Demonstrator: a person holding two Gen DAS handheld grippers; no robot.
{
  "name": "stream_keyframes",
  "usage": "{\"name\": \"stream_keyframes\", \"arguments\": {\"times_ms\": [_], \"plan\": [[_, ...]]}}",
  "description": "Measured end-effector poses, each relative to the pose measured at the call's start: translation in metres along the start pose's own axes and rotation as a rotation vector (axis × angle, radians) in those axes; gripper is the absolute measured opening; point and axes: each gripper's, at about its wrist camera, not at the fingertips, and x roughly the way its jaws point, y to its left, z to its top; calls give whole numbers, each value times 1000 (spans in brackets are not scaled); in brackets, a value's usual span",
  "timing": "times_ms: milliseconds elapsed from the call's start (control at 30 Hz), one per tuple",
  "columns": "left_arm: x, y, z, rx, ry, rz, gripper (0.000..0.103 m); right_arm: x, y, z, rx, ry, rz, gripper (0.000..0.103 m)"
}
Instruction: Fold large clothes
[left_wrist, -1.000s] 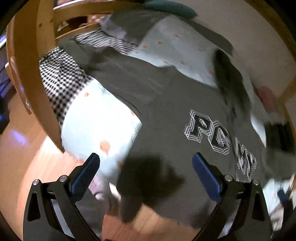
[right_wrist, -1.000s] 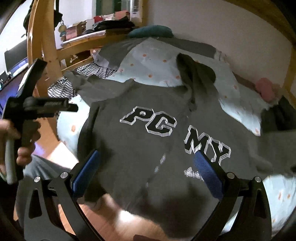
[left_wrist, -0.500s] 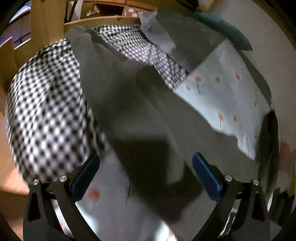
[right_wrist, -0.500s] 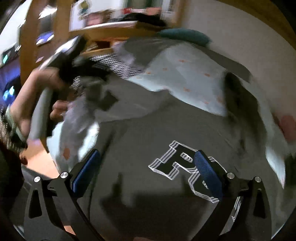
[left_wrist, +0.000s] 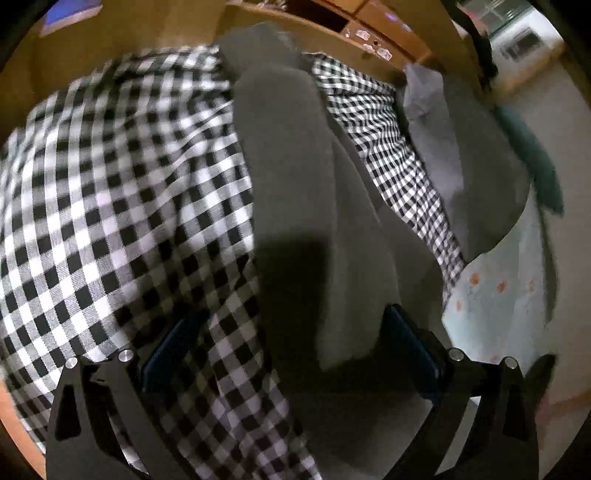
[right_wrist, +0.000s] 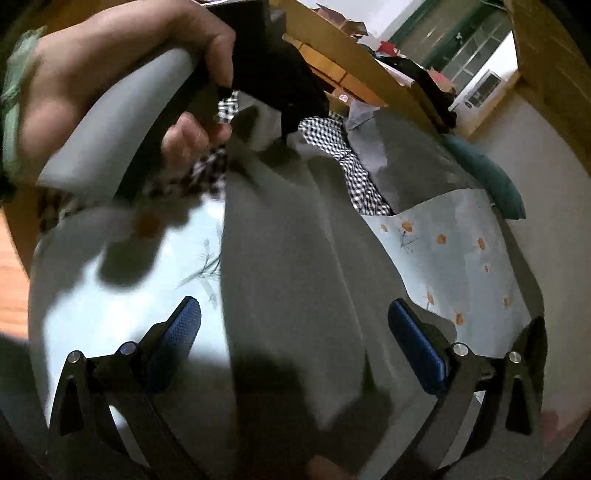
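A grey sweatshirt lies on the bed, and its long sleeve (left_wrist: 295, 184) runs away from me across a black-and-white checked cloth (left_wrist: 110, 203). My left gripper (left_wrist: 291, 347) hovers open just above that sleeve, with the fabric passing between and under its blue pads. In the right wrist view the same sleeve (right_wrist: 288, 258) runs up the middle, and my right gripper (right_wrist: 297, 336) stands open over its wider end. At the upper left there, a hand (right_wrist: 110, 74) holds the left gripper's grey handle (right_wrist: 122, 122) over the sleeve's far end. The sweatshirt's body is out of view.
A light blue sheet with orange flowers (right_wrist: 461, 251) covers the bed. A plain grey cloth (right_wrist: 413, 158) and a teal pillow (right_wrist: 484, 173) lie towards the wall. The wooden bed frame (right_wrist: 351, 55) borders the far side, with wood floor (right_wrist: 11, 277) at left.
Both grippers have swung left from the sweatshirt's lettered chest to its sleeve. The left gripper has moved out over the checked cloth. Both stay open.
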Motion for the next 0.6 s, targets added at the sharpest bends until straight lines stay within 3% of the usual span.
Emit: {"name": "stream_keyframes", "arguments": {"times_ms": [67,100,167,200,233,300,367,467,600], "plan": [[9,-14,-1,69,-13,75,98,6,-9,4,50,71,63,99],[11,-18,-1,81,-28,94,98,9,-14,6,67,100,113,93],[16,-20,9,58,-44,87,98,7,-17,9,63,107,164,53],[15,-17,11,24,-56,74,98,6,-16,8,46,110,122,26],[14,-11,14,-42,-93,42,98,4,-12,8,15,96,90,21],[9,-3,12,-114,-153,-3,98,-2,-12,5,11,65,101,18],[8,-1,16,-108,-176,-67,98,-13,-23,3,78,16,100,18],[6,9,24,-120,-173,-245,98,-37,-47,-4,174,-88,98,18],[13,34,33,-323,-204,-522,98,-52,-58,-19,210,-123,118,18]]}}
